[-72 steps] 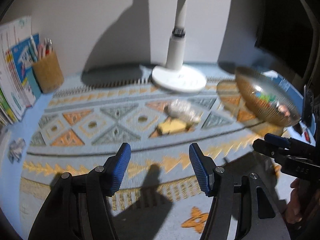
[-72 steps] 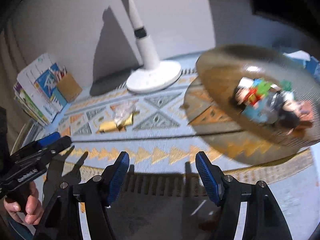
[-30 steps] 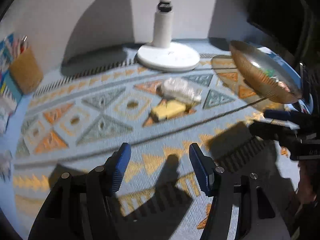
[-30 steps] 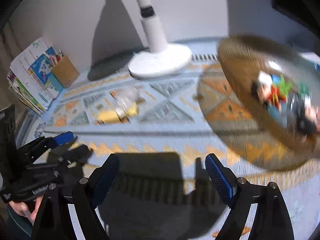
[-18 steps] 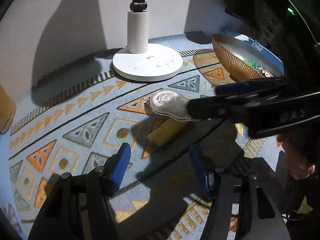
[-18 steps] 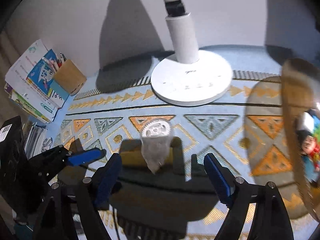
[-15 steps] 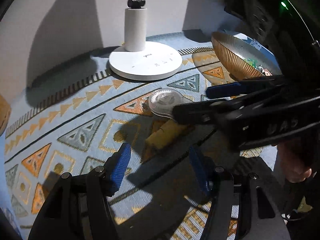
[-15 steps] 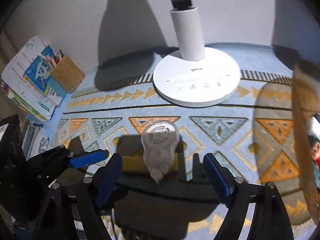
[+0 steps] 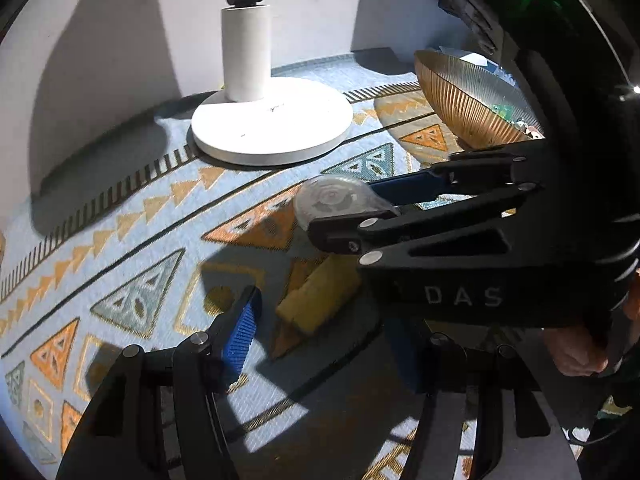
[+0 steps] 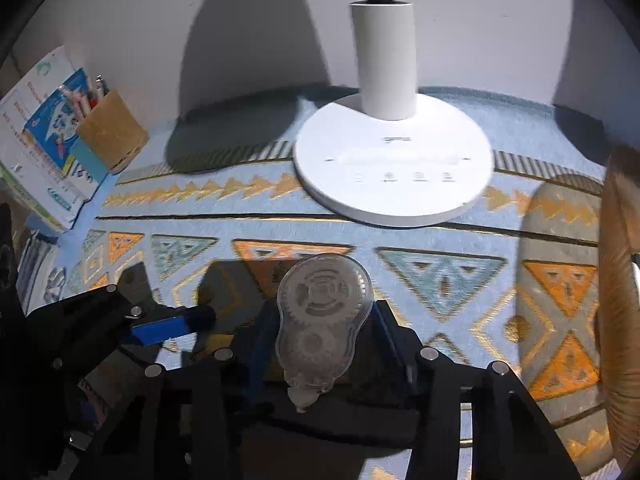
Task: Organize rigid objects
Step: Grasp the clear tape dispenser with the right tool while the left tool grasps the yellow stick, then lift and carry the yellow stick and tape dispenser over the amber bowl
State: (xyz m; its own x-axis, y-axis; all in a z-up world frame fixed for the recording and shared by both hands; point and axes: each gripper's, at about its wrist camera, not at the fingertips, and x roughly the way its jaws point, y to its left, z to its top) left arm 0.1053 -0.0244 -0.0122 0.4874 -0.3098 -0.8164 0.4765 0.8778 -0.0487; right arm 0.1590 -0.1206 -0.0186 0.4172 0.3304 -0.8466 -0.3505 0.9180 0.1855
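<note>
A clear correction tape dispenser lies across a yellow block on the patterned mat. My right gripper reaches down over the dispenser. Its jaws are closing, and the blue pads meet the dispenser's two sides. In the left wrist view the right gripper comes in from the right, with the dispenser sandwiched between its fingers. My left gripper is open, the yellow block just ahead between its fingers, untouched. Its right finger is partly hidden under the right gripper.
A white lamp base stands just behind the dispenser. An amber ribbed bowl with several small toys sits to the right. A cork pen holder and upright books stand at the far left, by the wall.
The right gripper has come in over the dispenser and its jaws have narrowed from wide open to its sides. The left gripper has moved closer to the yellow block.
</note>
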